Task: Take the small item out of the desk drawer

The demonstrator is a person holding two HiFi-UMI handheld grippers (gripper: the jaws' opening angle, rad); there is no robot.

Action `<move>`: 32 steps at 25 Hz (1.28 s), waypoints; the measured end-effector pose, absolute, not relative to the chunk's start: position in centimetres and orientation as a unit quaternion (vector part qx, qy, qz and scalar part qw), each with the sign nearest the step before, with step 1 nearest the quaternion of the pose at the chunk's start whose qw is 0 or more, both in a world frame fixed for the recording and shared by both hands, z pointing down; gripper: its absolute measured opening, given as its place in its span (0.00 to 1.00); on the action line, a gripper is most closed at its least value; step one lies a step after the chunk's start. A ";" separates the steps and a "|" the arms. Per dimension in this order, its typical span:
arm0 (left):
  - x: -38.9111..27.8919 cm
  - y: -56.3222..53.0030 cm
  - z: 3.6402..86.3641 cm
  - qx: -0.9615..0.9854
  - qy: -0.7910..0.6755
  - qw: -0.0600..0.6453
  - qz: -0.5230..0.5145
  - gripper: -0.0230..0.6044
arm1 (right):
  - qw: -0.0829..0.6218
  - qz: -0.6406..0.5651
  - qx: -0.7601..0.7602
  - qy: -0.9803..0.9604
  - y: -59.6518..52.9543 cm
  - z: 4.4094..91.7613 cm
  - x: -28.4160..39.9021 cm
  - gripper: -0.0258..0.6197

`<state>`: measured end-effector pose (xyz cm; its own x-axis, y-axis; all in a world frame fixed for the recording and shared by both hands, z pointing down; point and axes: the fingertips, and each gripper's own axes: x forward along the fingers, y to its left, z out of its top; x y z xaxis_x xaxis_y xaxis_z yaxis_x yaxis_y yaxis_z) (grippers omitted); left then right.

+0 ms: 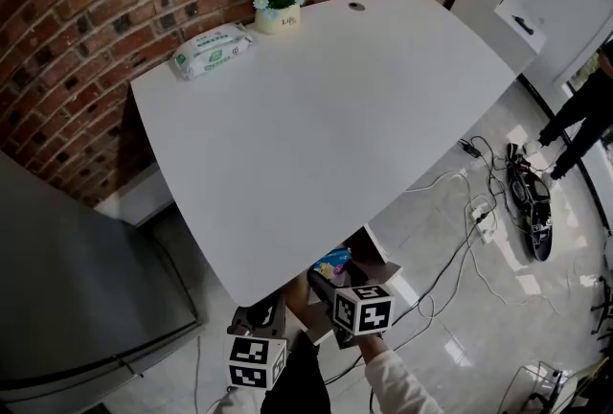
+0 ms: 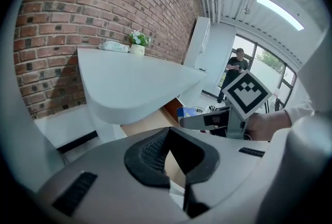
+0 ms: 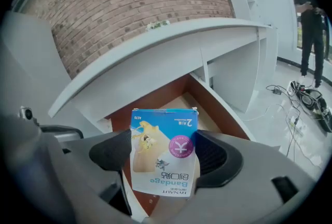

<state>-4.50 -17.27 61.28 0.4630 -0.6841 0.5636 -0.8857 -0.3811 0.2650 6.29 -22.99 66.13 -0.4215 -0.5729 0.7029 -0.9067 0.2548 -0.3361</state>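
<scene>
A small blue bandage box stands upright between the jaws of my right gripper, which is shut on it just above the open drawer. The drawer's brown wooden inside shows under the white desk. In the head view the box peeks out at the desk's front edge, ahead of my right gripper. My left gripper hangs to the left of it, shut with nothing between its pads, below the desk edge. The left gripper view also shows the right gripper and the box.
A pack of wet wipes and a small flower pot sit at the desk's far edge by the brick wall. A dark cabinet stands to the left. Cables and a power strip lie on the floor at right, where a person stands.
</scene>
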 end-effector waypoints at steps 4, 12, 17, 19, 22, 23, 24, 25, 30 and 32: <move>-4.1 -17.1 60.1 0.817 -0.476 0.268 0.183 0.06 | 0.187 0.369 0.499 -0.761 -22.0 62.9 7.1 0.66; -2.4 -15.9 57.0 0.828 -0.455 0.286 0.160 0.06 | 0.138 0.366 0.516 -0.762 -19.6 57.5 8.6 0.66; -1.3 -14.9 54.8 0.842 -0.444 0.255 0.171 0.06 | 0.112 0.363 0.526 -0.761 -17.8 54.2 9.6 0.66; -1.2 -14.9 53.6 0.846 -0.445 0.241 0.171 0.06 | 0.102 0.359 0.527 -0.763 -17.2 52.7 9.8 0.66; -1.4 -14.9 51.9 0.848 -0.449 0.226 0.168 0.06 | 0.089 0.354 0.527 -0.768 -16.1 50.4 9.9 0.66; -1.6 -15.0 51.2 0.849 -0.451 0.221 0.166 0.06 | 0.083 0.351 0.527 -0.769 -15.8 49.7 9.9 0.66; -1.7 -15.2 50.6 0.850 -0.452 0.215 0.164 0.06 | 0.077 0.347 0.528 -0.771 -15.6 48.8 9.8 0.66; -1.9 -15.2 49.9 0.852 -0.452 0.209 0.162 0.06 | 0.070 0.344 0.529 -0.773 -15.3 48.0 9.7 0.66; -2.7 -14.6 47.3 0.855 -0.455 0.189 0.161 0.06 | 0.046 0.323 0.530 -0.783 -14.1 43.8 9.7 0.66; -3.0 -14.4 46.3 0.856 -0.457 0.184 0.157 0.06 | 0.038 0.309 0.534 -0.786 -13.6 42.3 10.1 0.66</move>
